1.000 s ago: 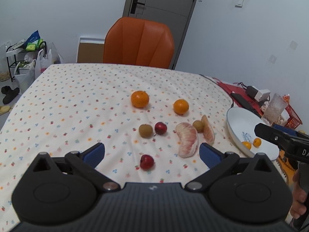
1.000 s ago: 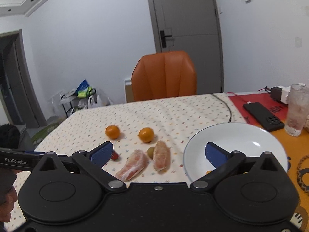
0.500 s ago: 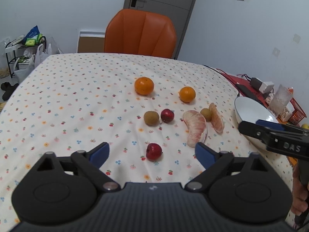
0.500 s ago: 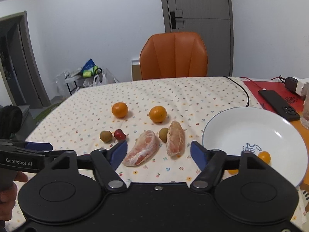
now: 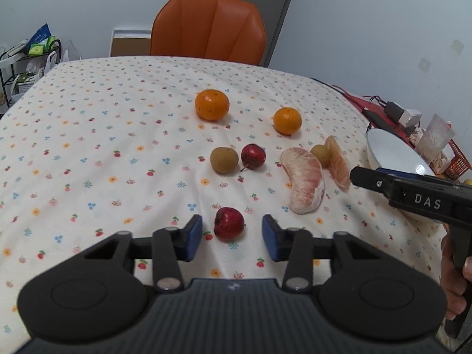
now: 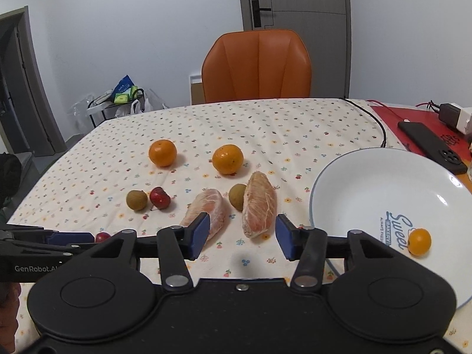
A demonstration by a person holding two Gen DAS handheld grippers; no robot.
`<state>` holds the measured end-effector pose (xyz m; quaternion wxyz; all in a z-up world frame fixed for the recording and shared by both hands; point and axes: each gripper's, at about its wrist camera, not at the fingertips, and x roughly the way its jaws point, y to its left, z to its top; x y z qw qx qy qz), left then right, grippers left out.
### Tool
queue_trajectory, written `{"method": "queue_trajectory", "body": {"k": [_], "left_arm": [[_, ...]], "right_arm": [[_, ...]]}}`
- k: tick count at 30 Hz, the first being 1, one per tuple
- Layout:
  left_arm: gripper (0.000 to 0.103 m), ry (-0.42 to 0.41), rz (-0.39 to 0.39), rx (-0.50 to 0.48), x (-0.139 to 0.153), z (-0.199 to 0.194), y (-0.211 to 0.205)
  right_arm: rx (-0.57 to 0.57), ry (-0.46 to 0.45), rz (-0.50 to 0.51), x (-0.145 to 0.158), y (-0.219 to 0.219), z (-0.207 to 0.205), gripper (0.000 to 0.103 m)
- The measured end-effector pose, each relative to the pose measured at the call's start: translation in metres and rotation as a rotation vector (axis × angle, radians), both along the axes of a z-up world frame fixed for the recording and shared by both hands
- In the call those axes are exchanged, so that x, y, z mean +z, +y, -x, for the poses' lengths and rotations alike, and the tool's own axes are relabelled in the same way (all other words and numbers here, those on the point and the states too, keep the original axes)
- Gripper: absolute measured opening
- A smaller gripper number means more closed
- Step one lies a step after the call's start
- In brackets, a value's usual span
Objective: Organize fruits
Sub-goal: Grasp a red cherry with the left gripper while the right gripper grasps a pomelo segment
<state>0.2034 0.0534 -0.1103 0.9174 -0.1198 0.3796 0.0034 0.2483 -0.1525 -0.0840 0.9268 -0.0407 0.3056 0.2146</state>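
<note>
The left tongs (image 5: 232, 237) are spread, with a red fruit (image 5: 229, 224) on the table (image 5: 88, 147) between the fingertips. The right tongs (image 6: 242, 237) are spread, just short of a pomelo segment (image 6: 259, 208).

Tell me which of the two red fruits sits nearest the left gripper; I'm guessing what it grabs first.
The lone red fruit, lying right between the open left gripper's fingers. The other red fruit sits farther back, beside a brown fruit.

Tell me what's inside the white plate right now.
The right wrist view shows one small orange fruit lying in the white plate, beside its blue "Sweet" print. The right gripper covers the plate's near-left part, so anything lying there cannot be seen.
</note>
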Motion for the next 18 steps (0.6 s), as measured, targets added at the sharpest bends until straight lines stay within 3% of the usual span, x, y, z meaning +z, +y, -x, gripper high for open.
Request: {"method": "queue_trajectory", "body": {"k": [4, 18], "left_arm": [[0.02, -0.01, -0.006, 0.014, -0.001, -0.005, 0.002], [0.02, -0.039, 0.026, 0.025, 0.001, -0.008, 0.013]], "right_arm": [[-0.01, -0.003, 0.0, -0.003, 0.0, -0.006, 0.046], [-0.01, -0.01, 0.074, -0.018, 0.017, -0.031, 0.039]]}}
